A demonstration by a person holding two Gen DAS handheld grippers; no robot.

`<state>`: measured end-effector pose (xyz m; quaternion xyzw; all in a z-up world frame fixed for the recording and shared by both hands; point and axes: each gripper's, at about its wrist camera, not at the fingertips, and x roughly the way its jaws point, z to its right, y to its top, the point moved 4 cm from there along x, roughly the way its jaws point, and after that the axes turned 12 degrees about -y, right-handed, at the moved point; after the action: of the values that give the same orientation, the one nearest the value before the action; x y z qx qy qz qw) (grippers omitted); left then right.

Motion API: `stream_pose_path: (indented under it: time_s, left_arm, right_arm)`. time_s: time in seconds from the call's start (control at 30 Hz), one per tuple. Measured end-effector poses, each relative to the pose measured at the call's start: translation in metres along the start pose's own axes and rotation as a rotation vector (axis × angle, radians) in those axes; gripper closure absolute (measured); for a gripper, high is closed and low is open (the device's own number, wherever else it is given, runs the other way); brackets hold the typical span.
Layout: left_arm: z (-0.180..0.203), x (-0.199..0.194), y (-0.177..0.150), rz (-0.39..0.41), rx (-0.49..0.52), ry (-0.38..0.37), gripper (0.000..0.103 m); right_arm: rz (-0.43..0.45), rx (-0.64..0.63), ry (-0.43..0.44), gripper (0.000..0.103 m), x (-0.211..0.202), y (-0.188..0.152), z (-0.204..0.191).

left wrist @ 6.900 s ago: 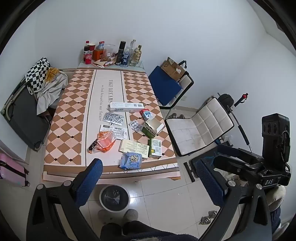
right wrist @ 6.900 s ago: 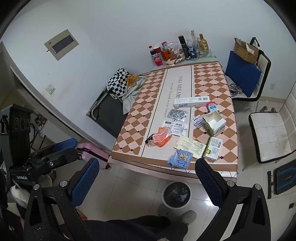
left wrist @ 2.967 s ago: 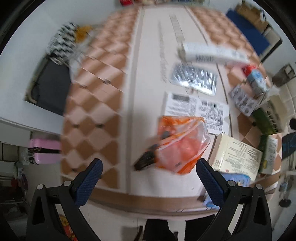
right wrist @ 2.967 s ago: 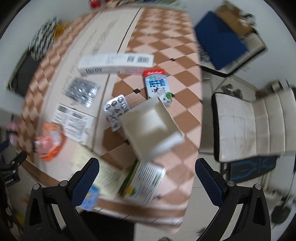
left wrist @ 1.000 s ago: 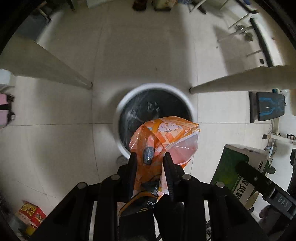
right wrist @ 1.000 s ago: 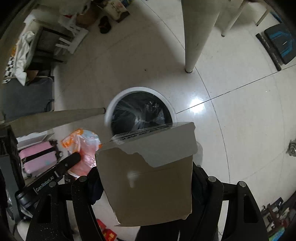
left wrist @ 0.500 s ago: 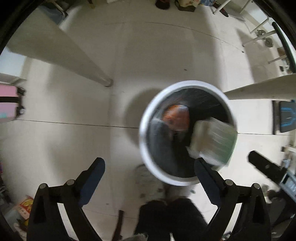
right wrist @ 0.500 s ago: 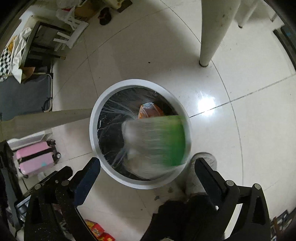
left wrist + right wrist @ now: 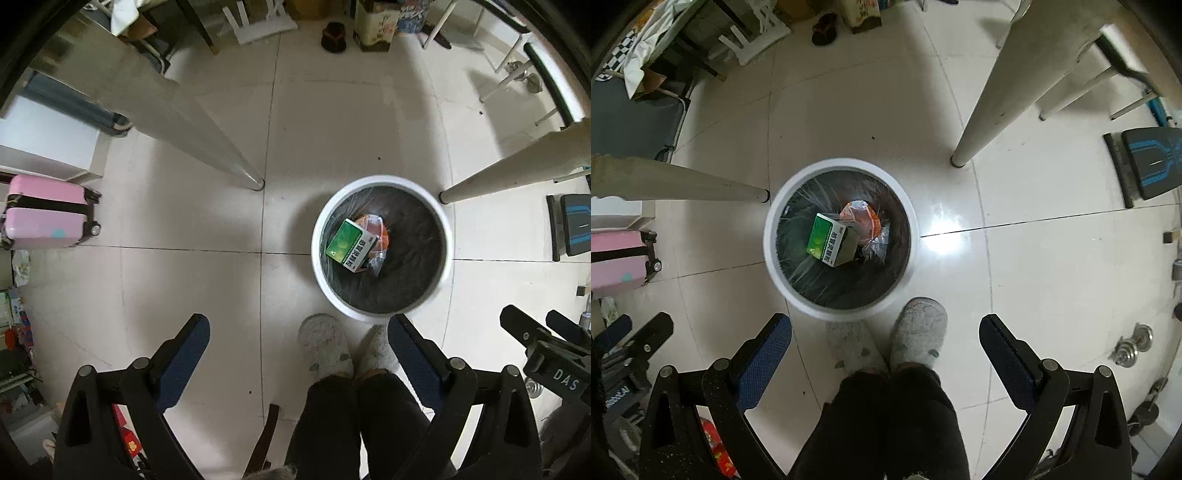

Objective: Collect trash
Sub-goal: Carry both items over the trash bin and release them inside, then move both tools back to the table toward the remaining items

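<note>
At the bottom of each view a claw is spread wide with nothing between its blue pads: the left claw (image 9: 298, 332) and the right claw (image 9: 885, 330), both having just been opening. Just beyond them are the person's grey slippers (image 9: 918, 330). Further up, the white trash bin (image 9: 775, 206) stands on the tiled floor, at centre in the right view and right of centre in the left. Inside it a green box (image 9: 827, 240) lies on an orange bag (image 9: 862, 216). Worktop legs (image 9: 207, 147) stand beyond it.

A green and white box (image 9: 350, 244) lies tilted on an orange plastic bag (image 9: 380, 230) inside the round white bin (image 9: 382, 315).
</note>
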<state>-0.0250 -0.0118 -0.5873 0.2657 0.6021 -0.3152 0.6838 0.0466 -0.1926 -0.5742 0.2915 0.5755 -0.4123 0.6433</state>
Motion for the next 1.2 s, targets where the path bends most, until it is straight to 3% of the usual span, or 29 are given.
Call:
stream_pose_path:
  time_s: [0.5, 0.67, 0.77, 0.9, 1.07, 1.2]
  left_arm:
    - [0.006, -0.163, -0.018, 0.078, -0.005, -0.051, 0.004]
    - [0.01, -0.206, -0.003, 0.127, -0.011, -0.026, 0.004]
    - [0.016, -0.219, 0.016, 0.155, -0.026, -0.008, 0.004]
    - [0.029, -0.229, 0.048, 0.2, -0.027, 0.021, 0.004]
    - [0.041, -0.223, 0.095, 0.187, -0.074, 0.039, 0.004]
    - [0.041, -0.22, 0.127, 0.16, -0.141, 0.054, 0.004]
  right_arm:
    - [0.096, 0.004, 0.065, 0.001, -0.221, -0.031, 0.021]
    - [0.131, 0.023, 0.101, 0.0, -0.283, -0.017, 0.036]
    - [0.157, 0.053, 0.104, 0.0, -0.315, 0.012, 0.053]
    - [0.201, 0.103, 0.069, 0.0, -0.343, 0.078, 0.09]
    - [0.185, 0.175, 0.056, 0.001, -0.334, 0.17, 0.135]
    - [0.138, 0.186, 0.071, 0.016, -0.305, 0.232, 0.149]
